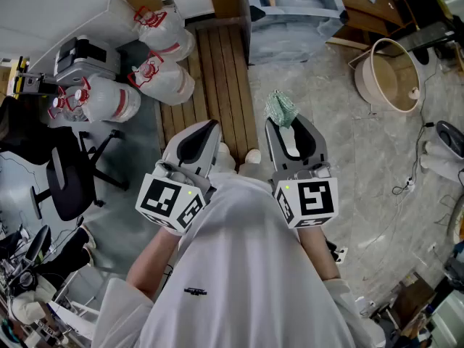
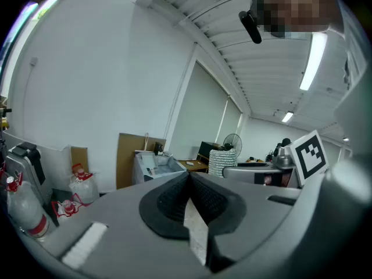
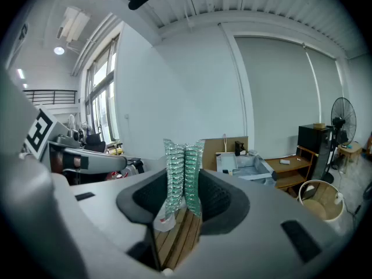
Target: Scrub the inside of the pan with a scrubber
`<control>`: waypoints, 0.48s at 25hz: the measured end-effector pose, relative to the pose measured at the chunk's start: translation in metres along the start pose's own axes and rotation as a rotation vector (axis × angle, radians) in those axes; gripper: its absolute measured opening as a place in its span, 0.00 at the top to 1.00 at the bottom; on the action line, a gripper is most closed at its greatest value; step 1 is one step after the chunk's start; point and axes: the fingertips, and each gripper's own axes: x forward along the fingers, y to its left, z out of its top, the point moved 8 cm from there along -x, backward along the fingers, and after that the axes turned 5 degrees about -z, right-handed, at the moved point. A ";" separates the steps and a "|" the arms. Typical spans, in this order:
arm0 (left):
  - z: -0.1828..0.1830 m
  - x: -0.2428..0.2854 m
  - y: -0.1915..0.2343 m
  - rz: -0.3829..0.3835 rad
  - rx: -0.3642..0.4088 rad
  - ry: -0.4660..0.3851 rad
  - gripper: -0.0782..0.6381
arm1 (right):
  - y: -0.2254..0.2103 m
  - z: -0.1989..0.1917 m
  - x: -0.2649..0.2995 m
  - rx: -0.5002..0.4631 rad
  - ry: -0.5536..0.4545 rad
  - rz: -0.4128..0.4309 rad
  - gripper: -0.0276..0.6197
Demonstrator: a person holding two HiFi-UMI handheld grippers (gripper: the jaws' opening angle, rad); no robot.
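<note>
No pan shows in any view. I hold both grippers close in front of my chest, above the floor. A green mesh scrubber (image 1: 280, 109) sticks out from the tip of my right gripper (image 1: 284, 127), which is shut on it. In the right gripper view the scrubber (image 3: 182, 173) stands folded upright between the dark pads of the right gripper (image 3: 185, 197). My left gripper (image 1: 207, 130) is level with it on the left. In the left gripper view its pads (image 2: 174, 201) meet at the tip of the left gripper (image 2: 189, 182), with nothing between them.
Below me lie a slatted wooden platform (image 1: 221, 71) and a marble floor (image 1: 341, 136). White bags with red ties (image 1: 163, 31) stand at the upper left, an office chair (image 1: 69, 183) at the left, a grey-blue bin (image 1: 293, 9) ahead and a round wooden tub (image 1: 391, 75) at the right.
</note>
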 end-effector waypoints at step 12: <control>0.014 -0.033 0.082 0.023 -0.037 0.011 0.88 | 0.038 0.024 0.062 0.052 -0.016 -0.003 0.71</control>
